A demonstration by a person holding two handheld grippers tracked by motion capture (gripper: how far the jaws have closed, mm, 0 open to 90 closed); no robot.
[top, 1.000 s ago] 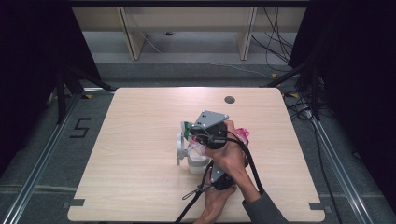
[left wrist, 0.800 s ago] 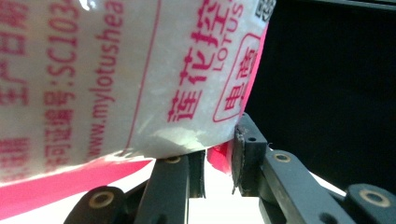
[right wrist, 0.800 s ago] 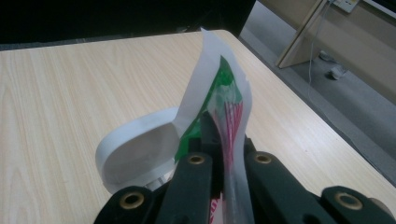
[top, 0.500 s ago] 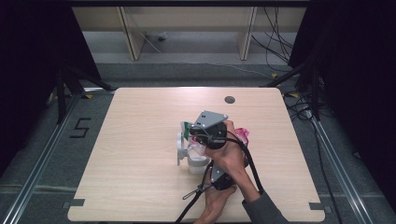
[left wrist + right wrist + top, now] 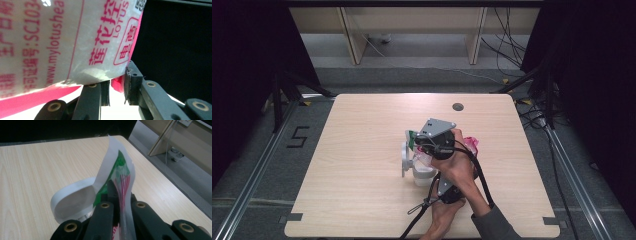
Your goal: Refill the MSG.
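My right gripper (image 5: 120,202) has its jaws pressed together on the upper edge of a bag (image 5: 117,175); the film, white with green and red print, stands up between the black jaws and rises past their tips. Just left of those jaws, and lower, lies the open white lid (image 5: 72,200) of a tub, its hollow side facing the gripper. Beyond it the table (image 5: 37,162) runs off bare to its far edge.

My left gripper (image 5: 117,86) pinches the lower red edge of the same bag (image 5: 62,40). A corner of red film sits in the narrow gap between the two pads, and the white panel with red lettering hangs immediately above and left of the jaws, very close to the lens. To the right of the jaws there is only darkness.

From the high view, my right gripper (image 5: 432,142) is over the white tub (image 5: 422,175) near the middle of the table (image 5: 362,200), the bag (image 5: 469,145) bunched pink just to its right. My left gripper (image 5: 447,187) is below it, nearer my body, the tub just to its left. Whether the bag touches the tub I cannot tell.
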